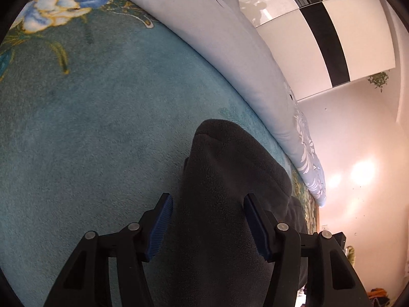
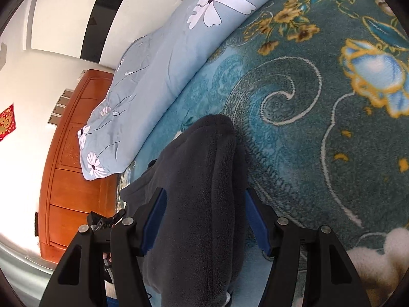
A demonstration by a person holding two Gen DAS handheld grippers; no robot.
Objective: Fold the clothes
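Left wrist view: left gripper fingers spread wide, dark grey fleece garment bunched between the blue pads; contact with pads hard to judge, lower cloth cut off by frame edge. Fuzzy, thick, folded into a hump, lying on teal floral blanket. Beyond, light blue duvet, white wardrobe.

Right wrist view: right gripper also spread, straddling same fleece, tip of cloth resting on blanket. Left gripper body partly hidden lower left. Farther off, duvet, orange wooden cabinet.
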